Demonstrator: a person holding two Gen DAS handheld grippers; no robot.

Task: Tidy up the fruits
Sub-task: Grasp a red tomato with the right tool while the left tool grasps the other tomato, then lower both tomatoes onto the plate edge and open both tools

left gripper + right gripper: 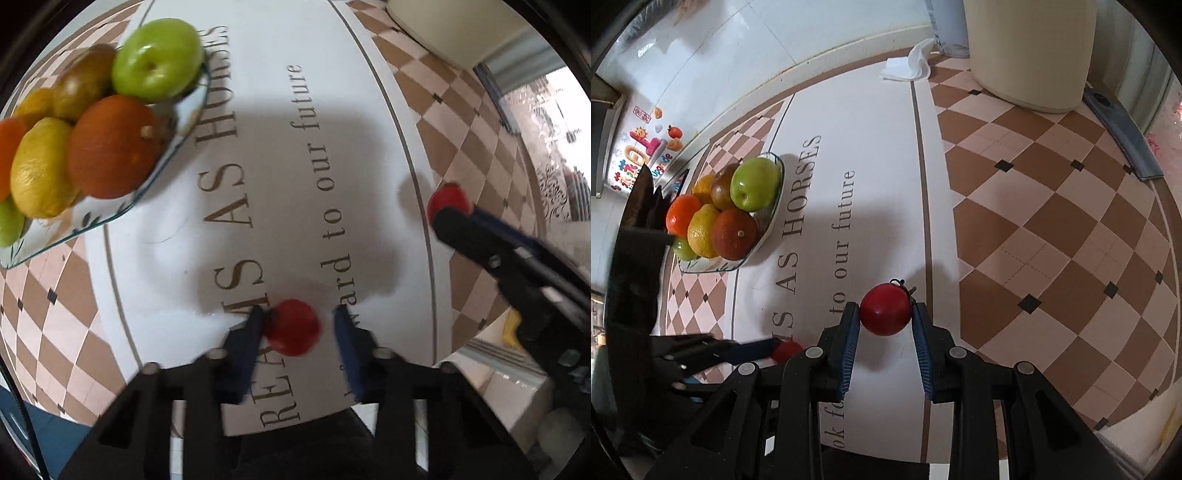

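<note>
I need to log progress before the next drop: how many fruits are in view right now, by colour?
Red fruit: 2
Green fruit: 2
Orange fruit: 2
Yellow fruit: 1
Brownish fruit: 2
Total: 9

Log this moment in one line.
left gripper: shut on small red fruit | right gripper: shut on stemmed red fruit | bowl: heaped

Checkered lettered tablecloth (1052, 221), white cloth (907, 64), cream container (1030, 51)
</note>
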